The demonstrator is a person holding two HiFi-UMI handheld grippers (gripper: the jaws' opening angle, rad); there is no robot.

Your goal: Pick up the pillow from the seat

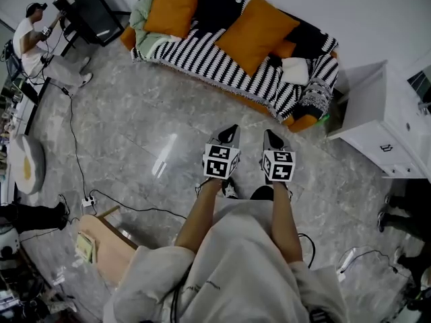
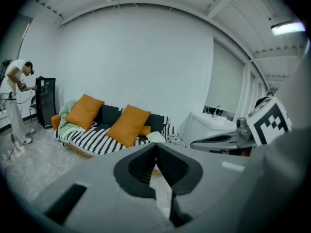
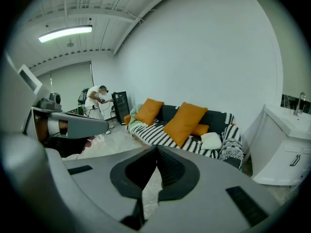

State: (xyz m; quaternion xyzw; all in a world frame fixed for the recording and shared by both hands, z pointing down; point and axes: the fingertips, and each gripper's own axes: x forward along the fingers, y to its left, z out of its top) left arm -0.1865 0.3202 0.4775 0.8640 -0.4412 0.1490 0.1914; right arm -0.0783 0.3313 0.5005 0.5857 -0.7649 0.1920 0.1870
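Left gripper and right gripper, both pinched closed and empty, should open wide before reaching the orange pillow on the sofa

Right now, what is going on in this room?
A person holds a claw in each hand. The left claw and the right claw are both shut and empty, pointing toward the striped sofa across the floor. Two large orange pillows and a small white pillow lie on it, none picked up yet. Another person stands at a black cabinet past the sofa.
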